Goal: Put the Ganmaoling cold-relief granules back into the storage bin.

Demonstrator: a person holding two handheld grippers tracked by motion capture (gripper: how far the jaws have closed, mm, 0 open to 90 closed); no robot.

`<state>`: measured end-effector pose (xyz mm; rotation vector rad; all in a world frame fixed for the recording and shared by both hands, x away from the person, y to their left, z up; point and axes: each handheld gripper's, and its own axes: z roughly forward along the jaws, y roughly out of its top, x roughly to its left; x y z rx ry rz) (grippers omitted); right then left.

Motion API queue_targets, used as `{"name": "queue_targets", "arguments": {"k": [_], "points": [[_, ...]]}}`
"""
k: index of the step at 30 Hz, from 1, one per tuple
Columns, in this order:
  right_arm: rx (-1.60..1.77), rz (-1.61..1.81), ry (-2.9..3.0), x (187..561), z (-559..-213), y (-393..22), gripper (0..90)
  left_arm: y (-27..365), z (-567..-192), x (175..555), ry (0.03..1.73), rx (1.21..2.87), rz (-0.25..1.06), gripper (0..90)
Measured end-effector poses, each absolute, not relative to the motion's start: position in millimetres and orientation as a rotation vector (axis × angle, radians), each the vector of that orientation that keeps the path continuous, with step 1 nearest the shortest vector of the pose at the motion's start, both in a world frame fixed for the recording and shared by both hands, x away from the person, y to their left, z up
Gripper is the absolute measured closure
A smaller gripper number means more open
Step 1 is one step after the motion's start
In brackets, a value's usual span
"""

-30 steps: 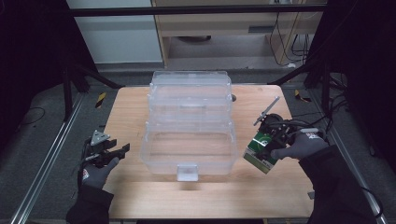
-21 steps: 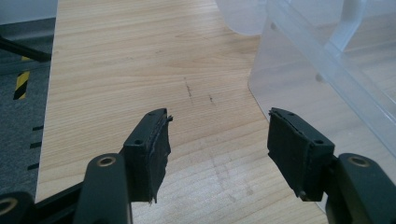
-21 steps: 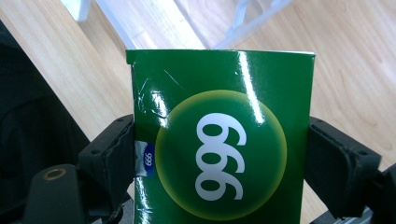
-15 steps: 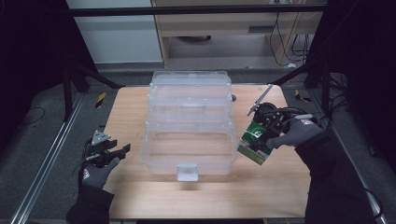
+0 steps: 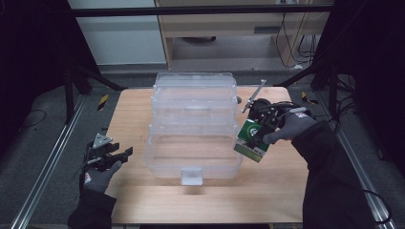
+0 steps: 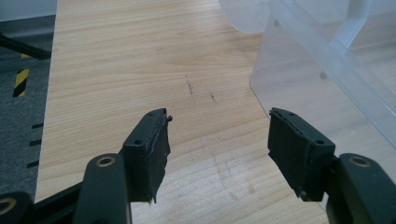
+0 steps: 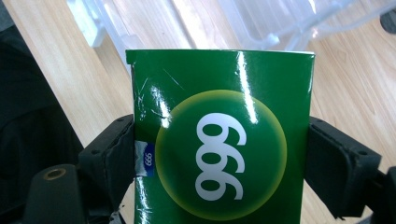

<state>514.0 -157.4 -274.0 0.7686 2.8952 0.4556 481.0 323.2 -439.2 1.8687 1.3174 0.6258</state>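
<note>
Tongs on the right (image 5: 255, 136) grip a green box (image 5: 251, 141), seen from the high view held tilted above the desk (image 5: 286, 191), just beside the right wall of a clear plastic bin (image 5: 193, 155). That bin stands mid-desk with its hinged lid (image 5: 195, 98) thrown back behind it; nothing can be made out inside. The left tongs (image 5: 119, 156) hover over the desk's left edge, jaws wide apart and holding nothing, well apart from the box. Around the desk lie dark floor, metal rails and a pale cabinet at the far side.

Left gripper view: the left tongs (image 6: 217, 149) stand wide over bare pale wood (image 6: 116, 70), with the clear bin's corner (image 6: 322, 74) close on the right.

Right gripper view: the green box (image 7: 219, 140) sits clamped between both jaws of the right tongs (image 7: 219, 161), pads pressing its two sides. Its face carries a yellow-green circle with white figures. Beyond it show the clear bin's wall (image 7: 261, 23) and the wooden desk (image 7: 350, 79).
</note>
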Motion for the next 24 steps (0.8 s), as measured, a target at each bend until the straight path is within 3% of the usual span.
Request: {"name": "queue_targets", "arguments": {"k": [24], "points": [[0.449, 0.442, 3.030, 537.2, -290.1, -107.1, 18.5, 323.6, -439.3, 481.4, 1.317, 1.863, 0.620, 37.1]]}}
